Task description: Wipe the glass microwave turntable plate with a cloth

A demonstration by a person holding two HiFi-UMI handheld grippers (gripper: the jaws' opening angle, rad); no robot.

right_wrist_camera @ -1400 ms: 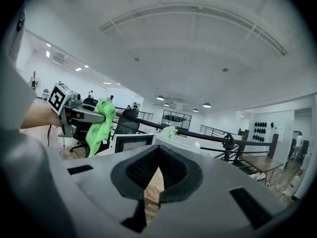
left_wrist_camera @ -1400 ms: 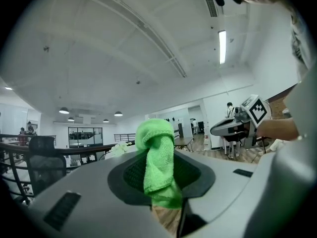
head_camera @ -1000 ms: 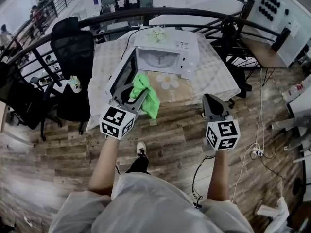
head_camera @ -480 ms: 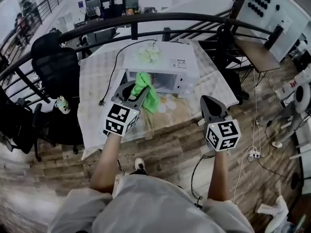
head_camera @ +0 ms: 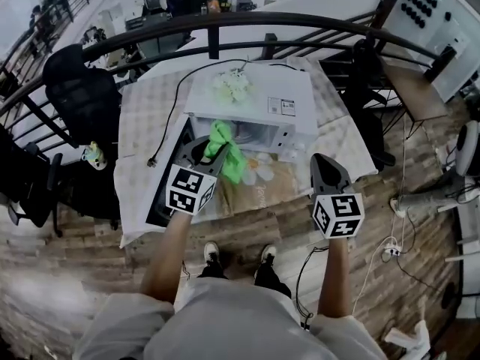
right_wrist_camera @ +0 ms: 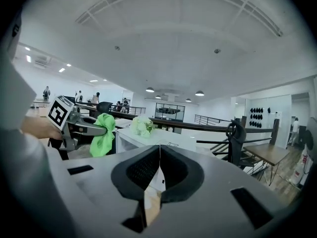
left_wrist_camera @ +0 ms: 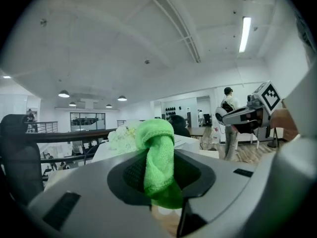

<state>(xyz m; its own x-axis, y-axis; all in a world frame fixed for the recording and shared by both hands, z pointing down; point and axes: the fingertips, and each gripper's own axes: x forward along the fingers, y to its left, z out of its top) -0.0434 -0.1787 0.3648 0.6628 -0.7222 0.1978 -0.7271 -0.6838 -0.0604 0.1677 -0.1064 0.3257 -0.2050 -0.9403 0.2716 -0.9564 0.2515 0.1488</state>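
Here, left hand-held gripper (head_camera: 208,150) pinching one green cloth (head_camera: 228,154), right hand-held gripper (head_camera: 322,160) pressed together; one microwave (head_camera: 259,96).

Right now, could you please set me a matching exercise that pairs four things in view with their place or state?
Things:
1. green cloth
2. right gripper
3. microwave door
4. flower bunch

Place or state:
A. on top of the microwave
B. swung open
C. shut, nothing between the jaws
D. clamped in the left gripper

Pairs: 1-D, 2-C, 3-B, 4-A.
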